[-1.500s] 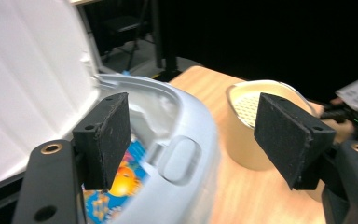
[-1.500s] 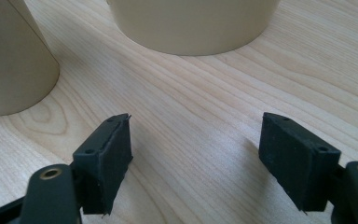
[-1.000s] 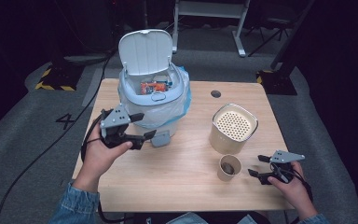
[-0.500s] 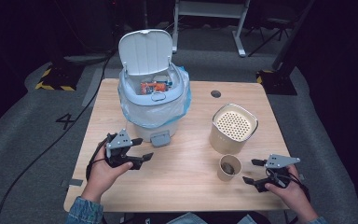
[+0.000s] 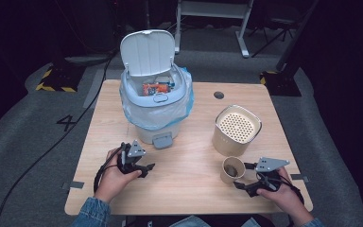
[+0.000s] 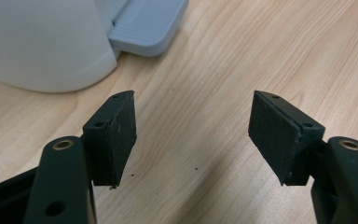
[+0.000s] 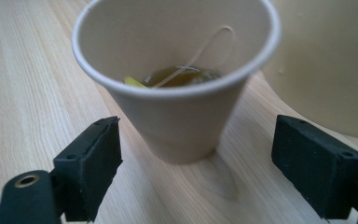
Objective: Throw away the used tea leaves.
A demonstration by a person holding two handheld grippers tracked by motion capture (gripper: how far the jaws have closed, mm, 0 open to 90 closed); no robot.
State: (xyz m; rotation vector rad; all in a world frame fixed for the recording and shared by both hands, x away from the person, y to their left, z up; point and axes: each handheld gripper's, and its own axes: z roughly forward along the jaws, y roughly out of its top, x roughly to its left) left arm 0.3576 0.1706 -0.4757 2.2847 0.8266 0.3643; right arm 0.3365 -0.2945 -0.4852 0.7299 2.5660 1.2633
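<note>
The table [image 5: 189, 189] is pale wood. At its far side stands the bin [image 5: 157, 111], lid up, lined with a blue bag, wrappers inside; its grey pedal [image 5: 163, 140] faces the person. To the right sits the canister [image 5: 236, 130] with a perforated top. Just in front of it, almost touching, stands the cup [image 5: 231, 169], upright, with a teabag [image 7: 186, 77] and its string lying in the bottom. The right gripper [image 5: 247, 176] sits low at the cup's near side, its jaws standing apart with the cup's base just ahead of them, not pressed; they have just been closing slightly. The canister crowds the cup's far side. The left gripper [image 5: 146, 166] hovers over bare wood near the pedal, jaws wide apart around nothing.
</note>
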